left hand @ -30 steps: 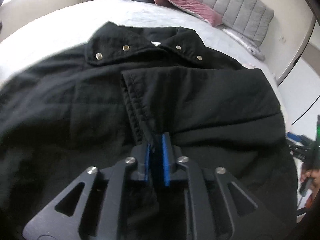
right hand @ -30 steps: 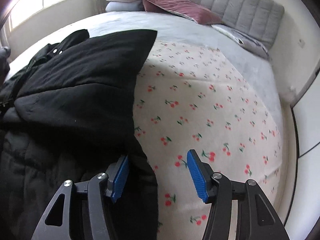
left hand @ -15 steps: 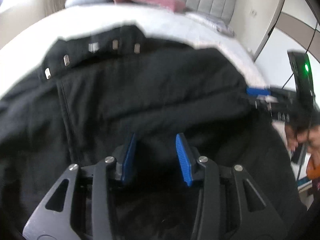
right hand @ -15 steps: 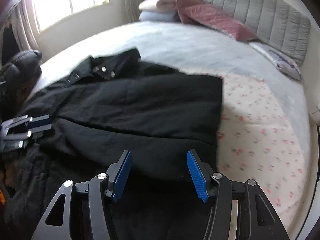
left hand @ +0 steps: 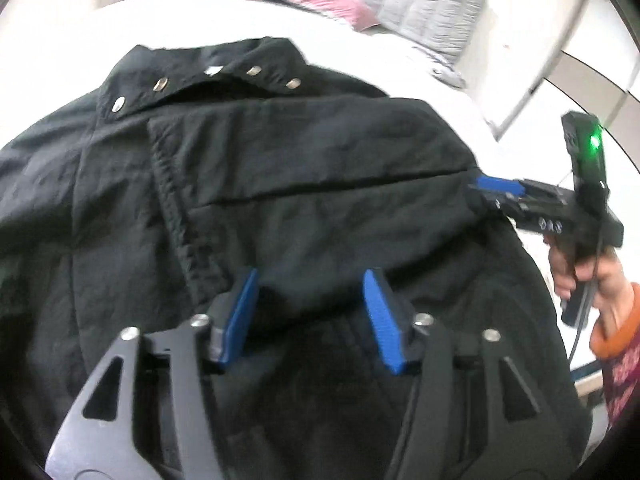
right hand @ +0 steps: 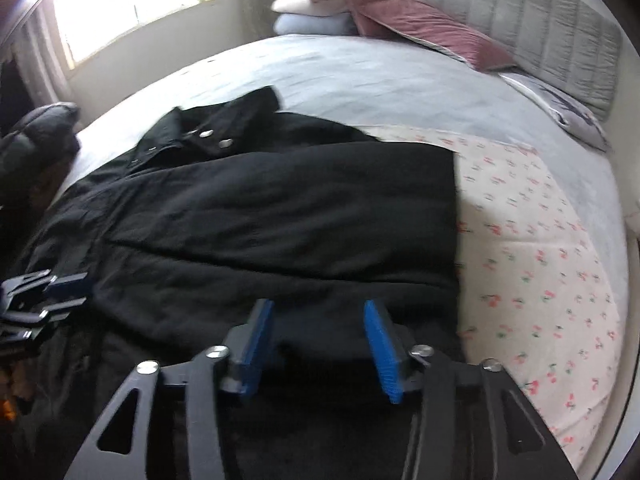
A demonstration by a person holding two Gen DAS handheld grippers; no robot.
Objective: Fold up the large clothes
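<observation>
Black padded jacket with silver snaps along its collar (left hand: 280, 184) is lying spread on the bed's pale grey cover (right hand: 360, 68), one side panel folded in across its middle, its edge reaching the cherry-print sheet (right hand: 540, 264). That slippery, puffy panel is likely springing back or sliding off-line now nothing is pinning it. The left gripper (left hand: 310, 312) is opening, its blue fingers (left hand: 380, 312) about half apart, hovering over the fabric without pinching it. The right gripper (right hand: 320, 340) is likewise widening slightly, half open, holding nothing.

Grey bed (right hand: 360, 72) carries black jacket (right hand: 280, 216), pillows (right hand: 312, 12).
</observation>
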